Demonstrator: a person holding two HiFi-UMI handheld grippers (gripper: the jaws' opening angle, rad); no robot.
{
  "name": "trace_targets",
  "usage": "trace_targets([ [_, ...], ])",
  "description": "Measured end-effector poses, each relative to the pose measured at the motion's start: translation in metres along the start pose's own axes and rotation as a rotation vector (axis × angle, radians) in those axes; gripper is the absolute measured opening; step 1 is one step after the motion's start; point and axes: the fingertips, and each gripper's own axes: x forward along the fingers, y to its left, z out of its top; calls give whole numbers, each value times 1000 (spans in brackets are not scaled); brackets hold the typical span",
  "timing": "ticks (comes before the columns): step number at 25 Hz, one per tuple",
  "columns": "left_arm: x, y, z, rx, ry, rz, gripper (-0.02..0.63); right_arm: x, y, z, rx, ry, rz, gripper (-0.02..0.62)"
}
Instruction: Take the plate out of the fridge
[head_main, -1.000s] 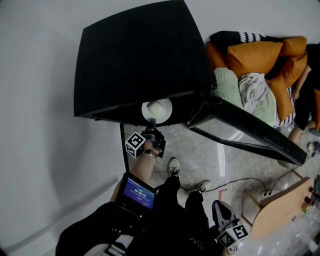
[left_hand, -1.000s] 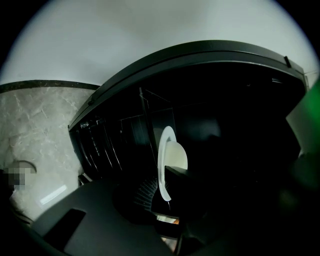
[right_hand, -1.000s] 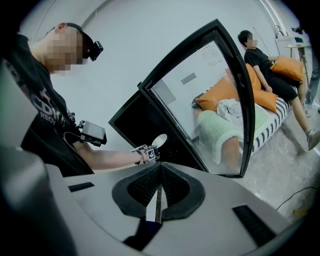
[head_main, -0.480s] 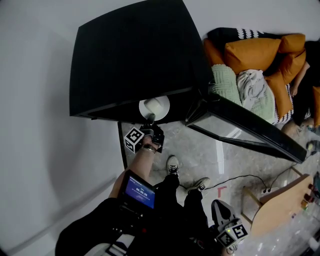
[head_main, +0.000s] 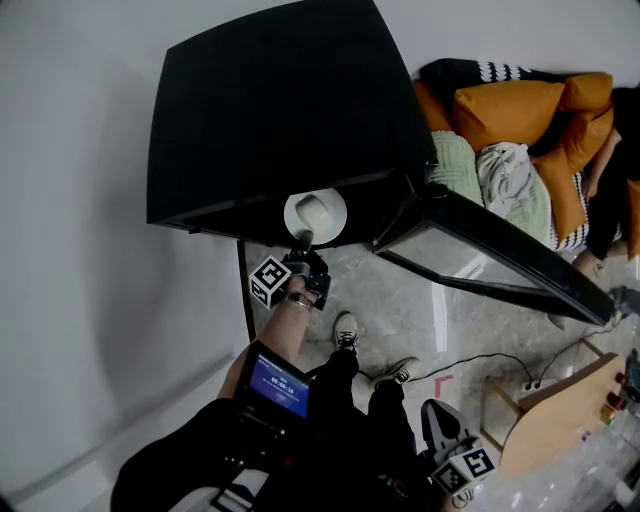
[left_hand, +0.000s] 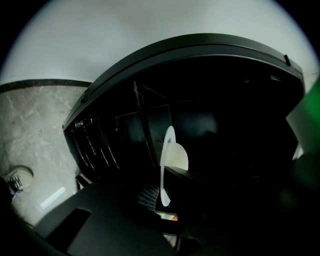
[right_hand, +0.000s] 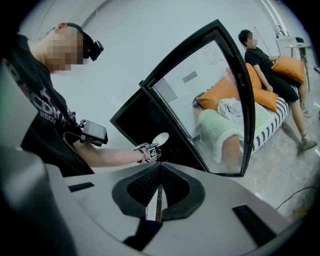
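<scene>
Since a second ago almost nothing is changing place. The black fridge (head_main: 270, 110) is standing where it was, its glass door (head_main: 500, 250) swung wide to the right. The white plate (head_main: 315, 213) is sitting at the same spot at the mouth of the fridge.

What is changing is small. The jaws of the left hand-held gripper (head_main: 303, 240) have just been closing, and they are now clamping the plate's near rim, with the plate showing edge-on between them. The right hand-held gripper (right_hand: 159, 190) is hanging low and well apart from the fridge, its jaws together on nothing.

I judge the grasp is just being secured. The next move is calling for a steady pull straight back, keeping the plate level and clear of the door.
</scene>
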Motion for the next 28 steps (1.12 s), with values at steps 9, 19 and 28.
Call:
trace_targets([
  [9,-33,-6,4,-26,-4,-28,14,6,7,-2,-66,-34,70,5],
  [19,-133,-73,-23,-26,12,-42,14,-3,26,10,-205,51,270,6],
  [28,-226,-146,-39,0,-65,-121,12,-23,32,13,-269,57,448,6],
])
